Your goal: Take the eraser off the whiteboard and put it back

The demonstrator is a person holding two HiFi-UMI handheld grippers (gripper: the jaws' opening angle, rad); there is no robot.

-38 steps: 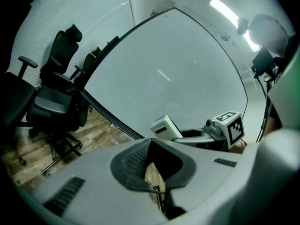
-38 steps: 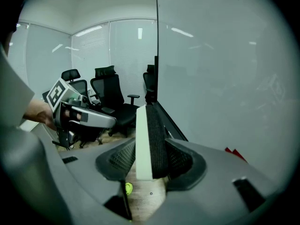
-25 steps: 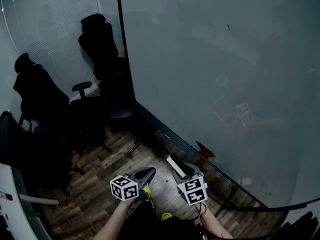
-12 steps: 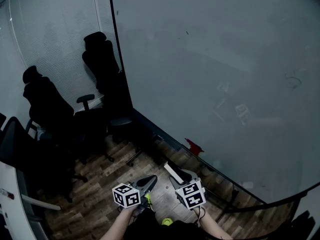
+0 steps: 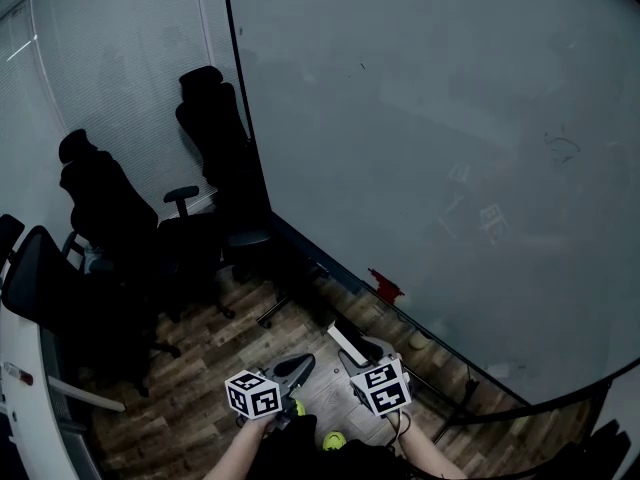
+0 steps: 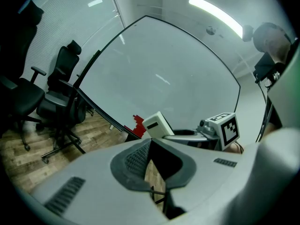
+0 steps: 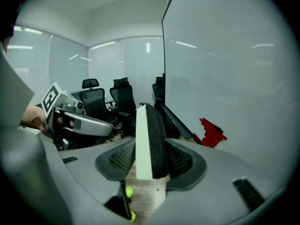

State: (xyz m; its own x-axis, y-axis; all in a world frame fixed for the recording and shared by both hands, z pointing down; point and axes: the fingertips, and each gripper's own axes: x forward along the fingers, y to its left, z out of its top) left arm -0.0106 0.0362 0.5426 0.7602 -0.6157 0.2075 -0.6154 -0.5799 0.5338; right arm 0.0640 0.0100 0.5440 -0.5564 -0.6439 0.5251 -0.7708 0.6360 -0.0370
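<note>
I have the eraser (image 7: 143, 125) in the right gripper (image 7: 151, 156). Its jaws stand about halfway closed and press on it from both sides. It sits on edge between the pads, with the white back towards the left gripper (image 6: 153, 151) and the dark felt face towards the whiteboard (image 5: 450, 118). From the head view it is low down in front of me, over the floor (image 5: 190, 388). It is near the board's lower edge but clearly apart from the surface.

The left gripper is just beside the right one. Its jaws are a little apart and there is nothing in them, only floorboards showing through the gap. I judge it has no part in this step.

So I reckon the first half is done: the eraser is off the board and firmly held. The second half is left. The felt face has to go flat against the board, and then the jaws have to let go. I can't see a tray or ledge clearly (the strip along the bottom edge is too dark to read), so I would aim for the plain board. A small red piece (image 5: 385, 286) sits on the board near its lower edge, close to where I'm pointing. Chairs (image 5: 215, 138) stand well off to the left, out of the way.
</note>
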